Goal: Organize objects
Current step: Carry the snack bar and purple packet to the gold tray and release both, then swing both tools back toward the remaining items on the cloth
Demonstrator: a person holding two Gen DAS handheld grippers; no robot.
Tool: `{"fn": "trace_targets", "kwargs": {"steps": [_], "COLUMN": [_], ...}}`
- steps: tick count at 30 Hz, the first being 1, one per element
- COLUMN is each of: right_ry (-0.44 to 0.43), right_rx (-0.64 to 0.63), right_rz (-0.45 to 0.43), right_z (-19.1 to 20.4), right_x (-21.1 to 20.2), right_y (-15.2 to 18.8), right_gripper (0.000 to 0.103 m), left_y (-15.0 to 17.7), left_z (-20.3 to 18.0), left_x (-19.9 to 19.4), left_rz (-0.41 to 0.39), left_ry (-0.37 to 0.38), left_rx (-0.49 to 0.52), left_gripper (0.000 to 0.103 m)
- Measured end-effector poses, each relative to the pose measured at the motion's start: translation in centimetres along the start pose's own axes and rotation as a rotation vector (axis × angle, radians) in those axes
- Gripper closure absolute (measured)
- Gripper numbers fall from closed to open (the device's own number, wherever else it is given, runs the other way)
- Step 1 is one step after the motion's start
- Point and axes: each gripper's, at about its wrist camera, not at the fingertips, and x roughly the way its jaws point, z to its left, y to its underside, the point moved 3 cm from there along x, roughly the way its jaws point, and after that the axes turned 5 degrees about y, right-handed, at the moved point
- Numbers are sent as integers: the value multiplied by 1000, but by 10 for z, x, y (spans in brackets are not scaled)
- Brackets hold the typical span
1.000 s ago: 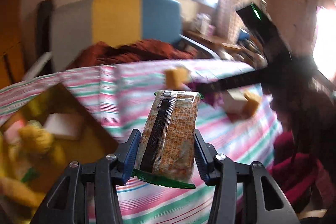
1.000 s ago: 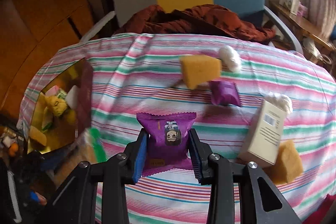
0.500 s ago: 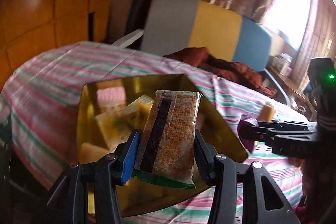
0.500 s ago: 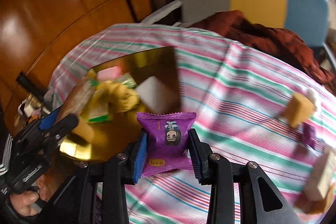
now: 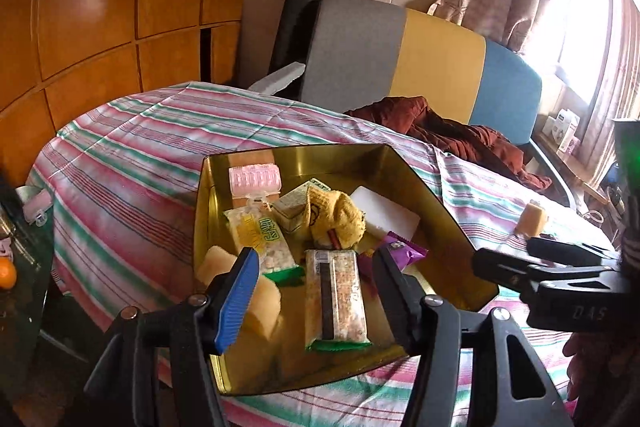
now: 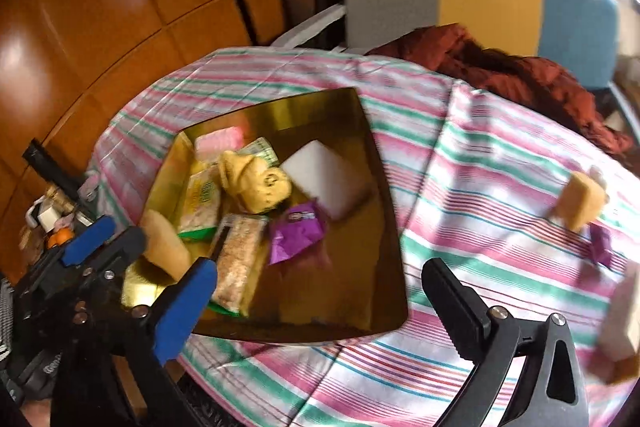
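left wrist: the left gripper (image 5: 314,281) hangs over the near part of the gold tray (image 5: 440,211), its jaws parted and just been opening. the cracker pack (image 5: 335,301) lies flat in the tray between the fingers, clear of both pads; a second ago it was pinched upright between them, over the cloth beside the tray. the tray's near rim sits close to the table edge on the striped cloth (image 5: 132,151), with open cloth beyond its far rim. the right gripper (image 5: 532,261) reaches in from the right, just outside the tray's right wall. a sponge (image 5: 531,219) stands well apart on the far cloth.

right wrist: the right gripper (image 6: 316,299) is spread wide over the tray (image 6: 394,267), nothing between its fingers, jaws just been opening. the purple pouch (image 6: 296,237) it gripped a moment ago now lies in the tray beside the cracker pack (image 6: 240,263). the tray's right half is mostly bare. the left gripper (image 6: 120,251) crowds the tray's left corner. the cloth to the right is open as far as a sponge (image 6: 580,201).
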Motion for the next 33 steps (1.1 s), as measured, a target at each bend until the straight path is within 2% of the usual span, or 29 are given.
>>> {"fn": "trace_targets", "kwargs": {"steps": [3,9,20,33], "right_ry": [53,113,140,139], "right_rx": [7,-23,-48,-4], "right_rz": [-56,-96,-117,-113], "right_z": [-1,1,3,-14], "right_x": [-11,-19,-22,-24], "right_y": [10,25,36,44], "right_gripper": [0,0,0,0], "left_y": [2,8,14,19], "left_z": [0,-1,-11,-28], "left_x": [-3,-7,-11,-7], "left_rz": [-1,4,16,41], "left_ry": [-7,-17,-16,-24], "left_rx": [2,3,24,73], "left_gripper": [44,44,43,43]}}
